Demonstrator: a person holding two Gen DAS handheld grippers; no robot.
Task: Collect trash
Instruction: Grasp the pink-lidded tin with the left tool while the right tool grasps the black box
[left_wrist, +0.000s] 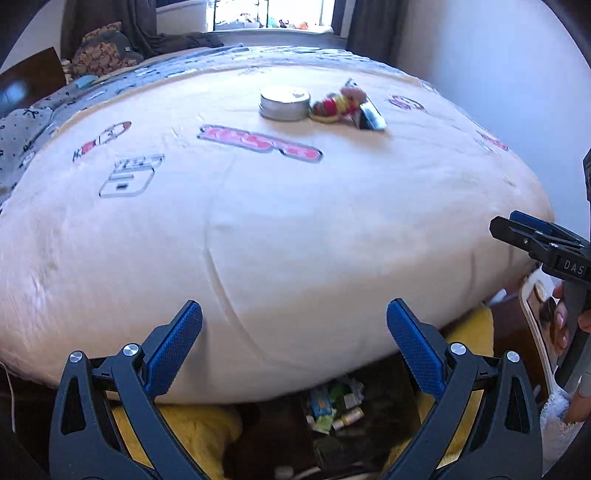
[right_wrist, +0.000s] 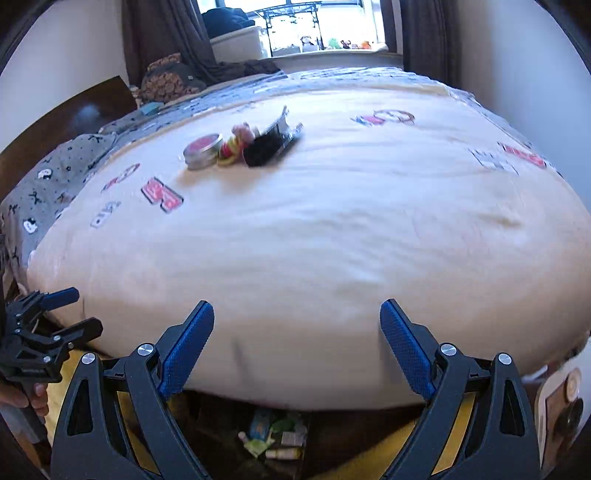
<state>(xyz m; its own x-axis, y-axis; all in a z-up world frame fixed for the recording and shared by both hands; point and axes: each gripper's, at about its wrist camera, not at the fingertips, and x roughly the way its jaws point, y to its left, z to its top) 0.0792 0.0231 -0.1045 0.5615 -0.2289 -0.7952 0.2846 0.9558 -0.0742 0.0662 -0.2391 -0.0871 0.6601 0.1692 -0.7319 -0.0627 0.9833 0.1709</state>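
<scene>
A torn foil wrapper (right_wrist: 275, 142), flat and crinkled, lies far out on the cream blanket (right_wrist: 332, 240) at about 11 o'clock from the right gripper (right_wrist: 297, 345), its long axis slanting up toward 1 o'clock. Just beside it sit a red-and-yellow toy (left_wrist: 334, 105) and a round metal tin (left_wrist: 283, 102). Only the right view shows the tin's red lid. Both the right gripper and the left gripper (left_wrist: 294, 345) are spread apart, holding nothing.

small packets (left_wrist: 334, 406) under the bed edge blur; right gripper (left_wrist: 517, 230) cut off by frame.
</scene>
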